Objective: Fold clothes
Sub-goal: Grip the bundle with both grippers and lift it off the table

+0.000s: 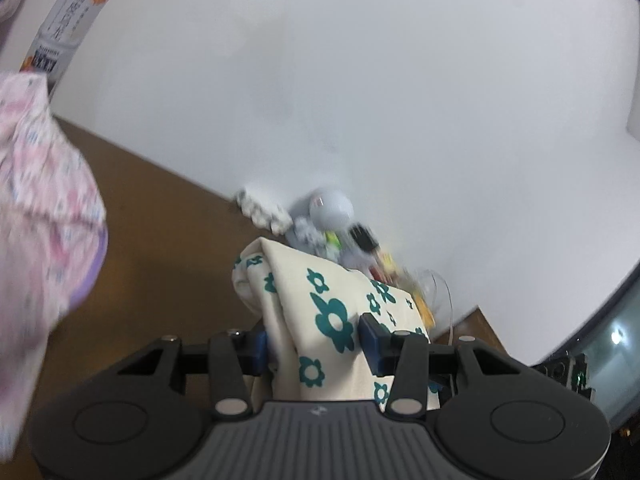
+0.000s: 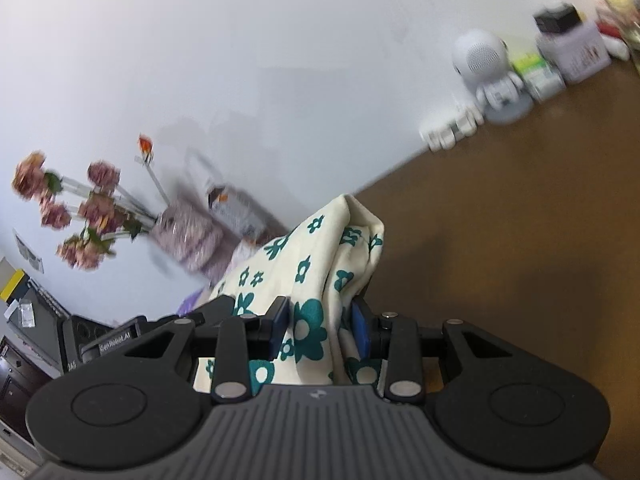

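Cream floral cloth point(image 1: 320, 300) (bunched) is pinched by left claw point(image 1: 314, 342) and right claw point(image 2: 320, 330).

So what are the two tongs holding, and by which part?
Both the left tongs and right tongs pinch bunched folds of the cream floral cloth.

Two garments point(image 1: 320, 300) point(image 1: 44, 220), one bottle point(image 1: 68, 20), one vase point(image 2: 188, 236).
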{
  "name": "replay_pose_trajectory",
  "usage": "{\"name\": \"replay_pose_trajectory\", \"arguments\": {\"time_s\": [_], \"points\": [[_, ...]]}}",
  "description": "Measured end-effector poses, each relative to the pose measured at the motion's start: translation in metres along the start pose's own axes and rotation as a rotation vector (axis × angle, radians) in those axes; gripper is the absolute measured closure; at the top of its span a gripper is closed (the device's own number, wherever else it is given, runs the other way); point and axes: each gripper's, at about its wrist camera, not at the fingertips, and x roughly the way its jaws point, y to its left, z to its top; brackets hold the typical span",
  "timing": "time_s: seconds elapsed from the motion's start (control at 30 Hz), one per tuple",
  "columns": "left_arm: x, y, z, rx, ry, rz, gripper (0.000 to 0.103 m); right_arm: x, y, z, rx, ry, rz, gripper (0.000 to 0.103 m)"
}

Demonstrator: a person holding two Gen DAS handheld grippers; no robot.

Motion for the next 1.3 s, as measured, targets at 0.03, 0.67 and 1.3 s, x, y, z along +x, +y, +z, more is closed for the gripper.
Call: {"name": "replay_pose_trajectory", "arguments": {"time_s": [0.03, 0.67, 1.3], "points": [[0.007, 0.003, 0.008, -0.007, -0.011, 0.005, 0.061, 0.009, -0.004, 0.008, 0.005, -0.004, 0.001, 0.07], [0.138, 0.086, 0.042, -0.042, 0.011, 0.162, 0.058, 0.145, -0.138, 0.063, 0.181, 0.062, 0.008, 0.07], [0.088, -0.003, -0.02, 0.43, -0.087, 0.51, 0.005, 0.086, -0.036, 0.014, -0.4, -0.004, -0.264, 0.001]]}}
